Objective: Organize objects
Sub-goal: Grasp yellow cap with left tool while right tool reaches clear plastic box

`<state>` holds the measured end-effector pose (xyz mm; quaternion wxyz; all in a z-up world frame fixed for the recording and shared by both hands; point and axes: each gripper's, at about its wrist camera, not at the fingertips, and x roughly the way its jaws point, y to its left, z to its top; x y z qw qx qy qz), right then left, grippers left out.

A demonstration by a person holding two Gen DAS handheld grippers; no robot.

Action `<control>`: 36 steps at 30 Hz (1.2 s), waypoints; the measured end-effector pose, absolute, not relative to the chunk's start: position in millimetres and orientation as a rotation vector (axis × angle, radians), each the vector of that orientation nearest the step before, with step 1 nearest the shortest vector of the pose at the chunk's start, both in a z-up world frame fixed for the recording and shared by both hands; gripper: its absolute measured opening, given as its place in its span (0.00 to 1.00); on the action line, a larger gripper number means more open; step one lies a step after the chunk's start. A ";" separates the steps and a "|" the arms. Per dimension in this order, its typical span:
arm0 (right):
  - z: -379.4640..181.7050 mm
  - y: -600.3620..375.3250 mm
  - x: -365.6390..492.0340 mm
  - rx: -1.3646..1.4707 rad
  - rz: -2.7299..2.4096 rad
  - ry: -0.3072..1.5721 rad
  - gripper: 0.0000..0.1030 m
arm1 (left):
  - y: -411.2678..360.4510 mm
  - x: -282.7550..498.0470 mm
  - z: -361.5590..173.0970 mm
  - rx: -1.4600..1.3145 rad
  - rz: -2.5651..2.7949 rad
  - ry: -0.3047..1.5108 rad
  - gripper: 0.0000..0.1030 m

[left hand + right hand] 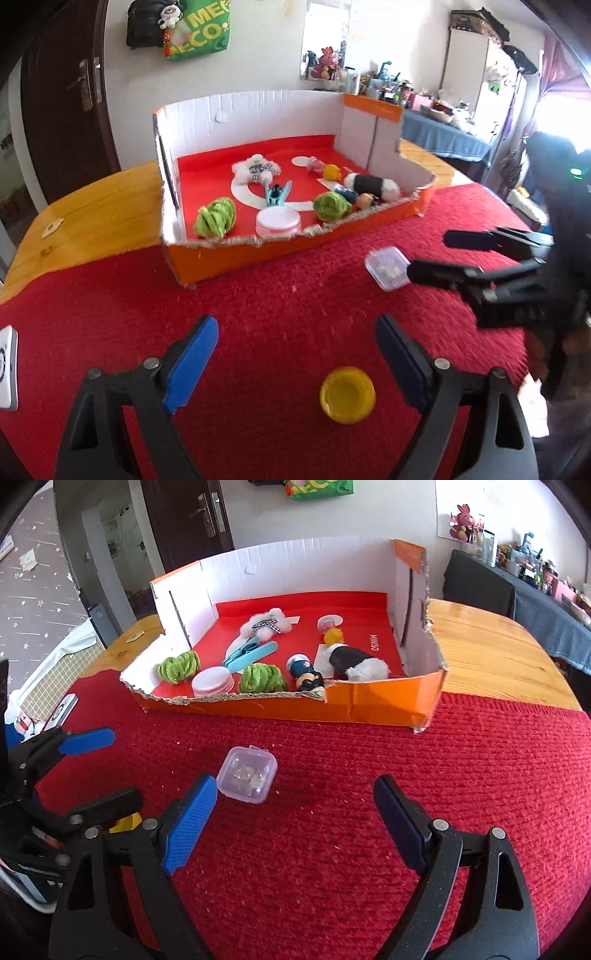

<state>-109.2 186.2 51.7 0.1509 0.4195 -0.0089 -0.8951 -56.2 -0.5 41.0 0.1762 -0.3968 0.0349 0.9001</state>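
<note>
You have a wooden table (491, 653) with a red cloth (406, 760) over its near part. On the cloth, the orange cardboard tray (376, 705) is your landmark: the clear plastic box (246, 774) lies in front of it, the yellow cap (347, 394) nearer still.

From low over the table's near edge, we look toward the box (295, 236) (369, 705), shared by both views.
</note>
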 end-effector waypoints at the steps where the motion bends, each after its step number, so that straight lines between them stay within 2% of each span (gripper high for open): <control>1: 52.0 188.5 -108.2 1.204 -2.570 -0.032 0.85 | -4.9 -50.3 40.2 -1.140 2.526 0.084 0.86; 6: 49.1 190.4 -107.4 1.204 -2.557 -0.054 0.85 | -9.0 -32.4 24.7 -1.208 2.458 0.063 0.86; 10: 48.0 186.3 -105.8 1.192 -2.545 -0.052 0.85 | -0.6 -29.7 19.6 -1.189 2.505 0.167 0.76; 15: 47.6 180.4 -101.1 1.186 -2.543 -0.008 0.85 | 5.5 -44.8 20.0 -1.156 2.534 0.236 0.71; 20: 44.2 170.5 -105.4 1.200 -2.547 0.029 0.85 | 1.3 -61.1 21.5 -1.157 2.563 0.189 0.65; 29: 37.8 153.1 -120.2 1.237 -2.572 0.107 0.83 | -11.3 -41.0 20.8 -1.149 2.529 0.120 0.63; 30: 36.9 151.5 -120.9 1.239 -2.570 0.116 0.79 | -10.8 -41.2 20.1 -1.144 2.537 0.129 0.61; 31: 36.6 149.6 -120.7 1.236 -2.569 0.130 0.70 | -10.2 -41.3 19.6 -1.138 2.547 0.139 0.54; 32: 36.8 148.7 -120.2 1.232 -2.574 0.140 0.65 | -9.7 -41.2 19.2 -1.129 2.557 0.146 0.47; 33: 36.8 148.0 -119.4 1.228 -2.576 0.149 0.58 | -9.3 -41.7 19.2 -1.123 2.554 0.140 0.43; 35: 36.6 146.5 -117.1 1.218 -2.566 0.158 0.49 | -9.8 -43.4 20.9 -1.124 2.533 0.101 0.30; 36: 37.1 146.0 -115.4 1.211 -2.566 0.164 0.39 | -9.6 -44.3 21.9 -1.124 2.521 0.089 0.30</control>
